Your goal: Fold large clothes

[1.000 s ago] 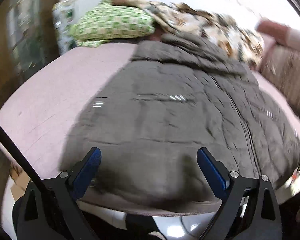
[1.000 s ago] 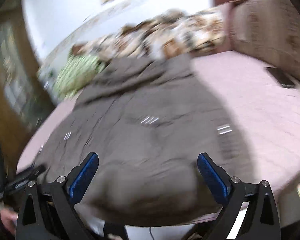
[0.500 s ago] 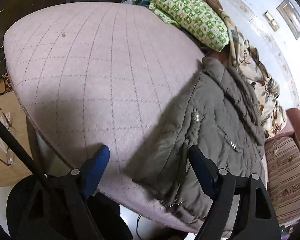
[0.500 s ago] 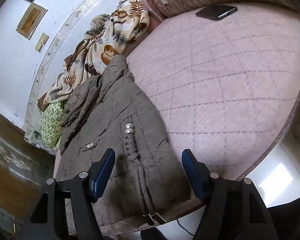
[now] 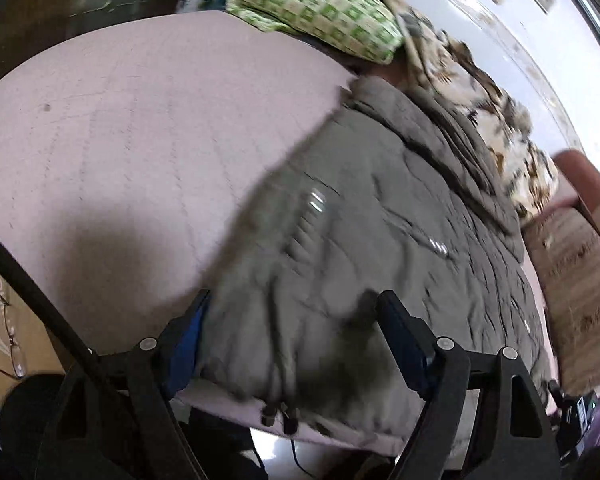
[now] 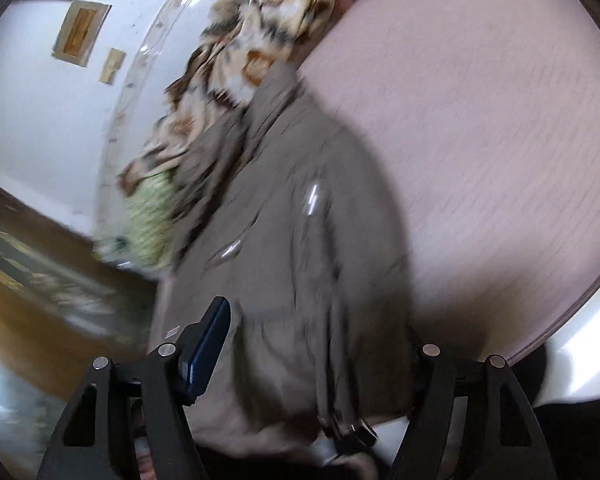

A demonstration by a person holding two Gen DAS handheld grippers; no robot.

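A grey quilted jacket (image 5: 380, 220) lies spread on a pink quilted bed (image 5: 140, 140), its hem at the near edge. My left gripper (image 5: 296, 320) straddles the hem's left corner. Its left finger sits at the jacket's side edge, its right finger rests on top of the fabric, and the jaws stand wide. In the right wrist view the jacket (image 6: 300, 260) fills the gap of my right gripper (image 6: 316, 332) at the hem's right corner. Its right pad is hidden behind the fabric. Both views are motion-blurred.
A green checked pillow (image 5: 320, 12) and a leaf-patterned blanket (image 5: 480, 92) lie at the head of the bed. A striped cushion (image 5: 572, 272) stands at the right side. Glasses (image 5: 4, 320) rest on a cardboard box beside the bed. Bare mattress (image 6: 480, 120) lies right of the jacket.
Both jaws narrowed a little a second ago. The left gripper slid from bare mattress over the hem's left corner. The right gripper sank closer onto the hem's right corner. Both wrists rolled.
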